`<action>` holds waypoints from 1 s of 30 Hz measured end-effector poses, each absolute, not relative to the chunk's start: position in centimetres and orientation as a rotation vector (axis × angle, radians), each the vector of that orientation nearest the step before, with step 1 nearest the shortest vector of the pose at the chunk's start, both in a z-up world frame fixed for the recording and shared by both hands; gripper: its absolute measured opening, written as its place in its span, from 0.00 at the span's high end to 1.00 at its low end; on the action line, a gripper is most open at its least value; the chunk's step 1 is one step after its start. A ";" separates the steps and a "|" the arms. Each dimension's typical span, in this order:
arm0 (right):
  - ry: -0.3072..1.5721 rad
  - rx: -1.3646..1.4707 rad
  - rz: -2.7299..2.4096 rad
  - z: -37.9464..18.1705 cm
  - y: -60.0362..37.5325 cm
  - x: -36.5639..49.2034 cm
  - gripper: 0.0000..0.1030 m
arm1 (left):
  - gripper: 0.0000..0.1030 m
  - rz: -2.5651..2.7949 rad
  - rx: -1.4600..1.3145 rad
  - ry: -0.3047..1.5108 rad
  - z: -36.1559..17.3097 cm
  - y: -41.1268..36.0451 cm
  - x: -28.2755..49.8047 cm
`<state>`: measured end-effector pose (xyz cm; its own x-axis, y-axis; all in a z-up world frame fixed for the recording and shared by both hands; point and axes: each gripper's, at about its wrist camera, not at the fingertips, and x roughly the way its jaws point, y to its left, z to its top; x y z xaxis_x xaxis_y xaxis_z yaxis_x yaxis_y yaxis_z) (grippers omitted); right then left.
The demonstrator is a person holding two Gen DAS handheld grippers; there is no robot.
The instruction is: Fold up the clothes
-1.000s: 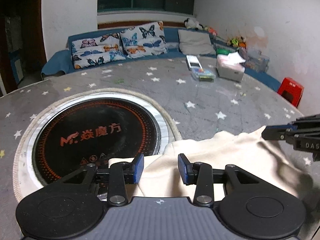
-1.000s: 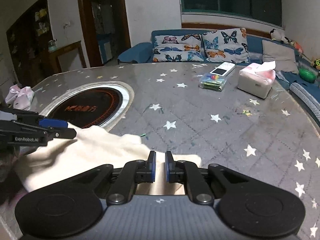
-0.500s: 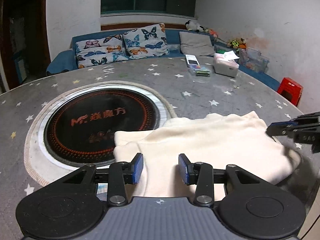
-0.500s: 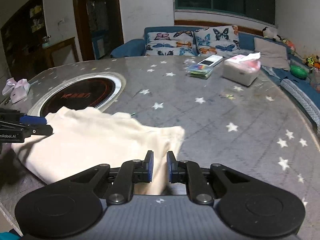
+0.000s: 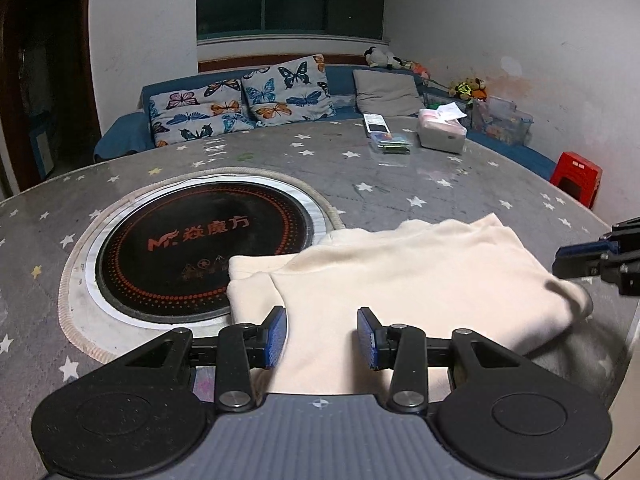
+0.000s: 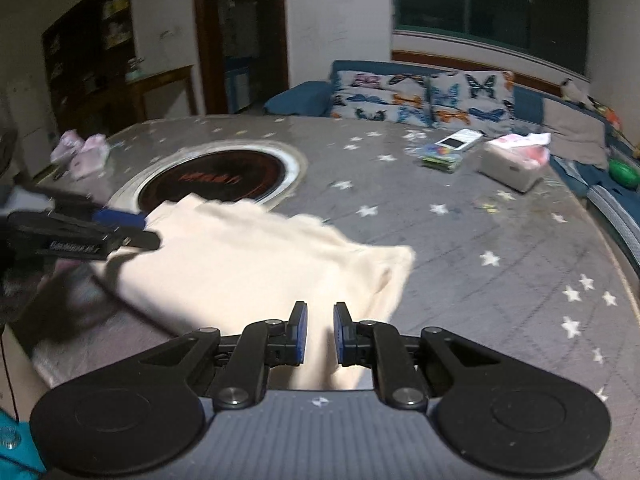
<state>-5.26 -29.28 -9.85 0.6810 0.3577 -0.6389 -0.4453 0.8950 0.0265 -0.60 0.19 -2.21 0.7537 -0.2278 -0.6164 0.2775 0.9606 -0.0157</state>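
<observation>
A cream garment (image 5: 404,280) lies folded on the grey star-patterned table, its left end over the black induction hob (image 5: 200,248). My left gripper (image 5: 322,338) is open, held just above the garment's near edge with nothing between its pads. My right gripper (image 6: 319,334) is open with a narrow gap, above the garment's (image 6: 256,268) near right corner and empty. The right gripper's fingers (image 5: 588,254) show at the right edge of the left wrist view. The left gripper's fingers (image 6: 100,236) show at the left in the right wrist view.
At the table's far side are a tissue box (image 5: 442,134), a clear box of coloured items (image 5: 390,142) and a white remote (image 5: 376,123). A pink-white cloth bundle (image 6: 82,152) lies at the far left. A blue sofa with butterfly cushions (image 5: 248,100) lies behind. A red stool (image 5: 576,176) stands right.
Both grippers have pulled back and risen from the garment. The right gripper's jaws have opened slightly and released the cloth, which now lies flat and folded on the table.
</observation>
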 end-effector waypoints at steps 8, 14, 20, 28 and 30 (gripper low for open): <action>0.727 -0.183 0.442 -11.0 -29.2 -6.0 0.88 | 0.59 -0.243 0.101 0.664 -2.7 0.9 -1.4; 0.685 -0.204 0.493 -9.5 -27.8 -6.2 0.88 | 0.59 -0.290 0.094 0.624 -1.2 0.0 -2.7; 0.658 -0.205 0.579 -9.2 -25.1 -6.0 0.88 | 0.59 -0.373 0.113 0.616 -1.1 -2.5 -3.4; 0.725 -0.235 0.628 -11.4 -23.5 -5.9 0.88 | 0.59 -0.388 0.147 0.641 -2.7 -3.7 -3.8; 0.726 -0.239 0.632 -11.0 -23.5 -5.9 0.88 | 0.59 -0.385 0.140 0.640 -2.5 -3.5 -3.8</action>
